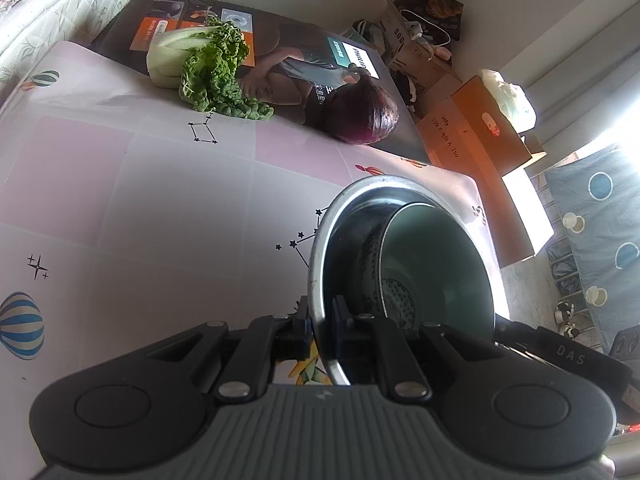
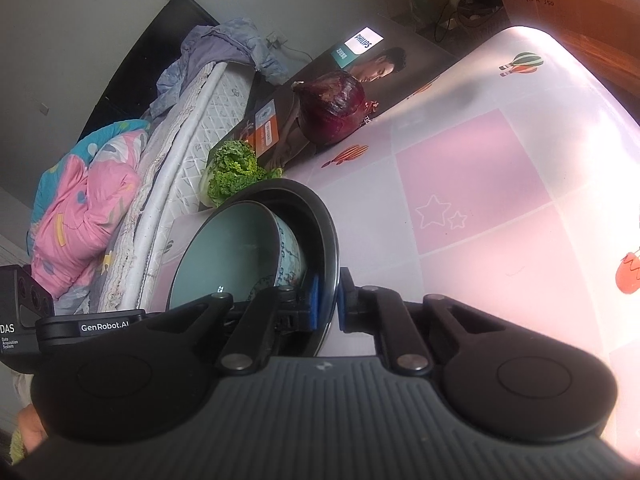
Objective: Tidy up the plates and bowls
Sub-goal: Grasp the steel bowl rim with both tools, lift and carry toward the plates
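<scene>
Reading "PHILIPS" on box (image 2: 366, 42), "GenRobot.AI" on left gripper (image 2: 105, 327).

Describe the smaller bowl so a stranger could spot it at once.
Find the pink patterned table, then the metal basin gripped at both rims. Inside it sits the ceramic bowl: pale green inside, speckled dark pattern outside, unlike the plain shiny basin around it.
</scene>
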The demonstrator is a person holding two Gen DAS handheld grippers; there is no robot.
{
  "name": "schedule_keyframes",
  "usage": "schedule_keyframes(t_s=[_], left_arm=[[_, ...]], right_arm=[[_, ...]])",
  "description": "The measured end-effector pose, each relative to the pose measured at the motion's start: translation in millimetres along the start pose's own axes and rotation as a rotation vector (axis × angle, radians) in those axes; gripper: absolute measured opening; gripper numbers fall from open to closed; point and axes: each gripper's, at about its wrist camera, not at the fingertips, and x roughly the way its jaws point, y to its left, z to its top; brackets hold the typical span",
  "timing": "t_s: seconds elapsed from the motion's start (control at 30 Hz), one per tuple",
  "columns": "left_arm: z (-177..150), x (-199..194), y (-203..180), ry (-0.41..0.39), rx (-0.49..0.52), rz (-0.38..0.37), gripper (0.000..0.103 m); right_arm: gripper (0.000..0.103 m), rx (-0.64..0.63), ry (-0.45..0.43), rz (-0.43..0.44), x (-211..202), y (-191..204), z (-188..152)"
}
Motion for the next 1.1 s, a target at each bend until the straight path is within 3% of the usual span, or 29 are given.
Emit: schedule_keyframes(t_s=[0.3,0.67,0.93,1.1], left_arm=[[-23,-53,-1,-0.046,0.017,-0.02,0.009],[-93,-111,21,-0.091,0.029,0.015,0.009],[-141,-117,39,-0.062,0.016,0.041,0.01],[-154,-111,43,-0.045,0.035,0.054,0.01]], right_arm=[[0.009,-0.027,-0.025,0.014,-47,35,-23],[0.009,-0.016,0.021,0.054,-87,62,-98],[0.009,0.011,0.07,0.049,-96,56,-153],[0.01,0.02,0.099,0.041,-93,49,-168]])
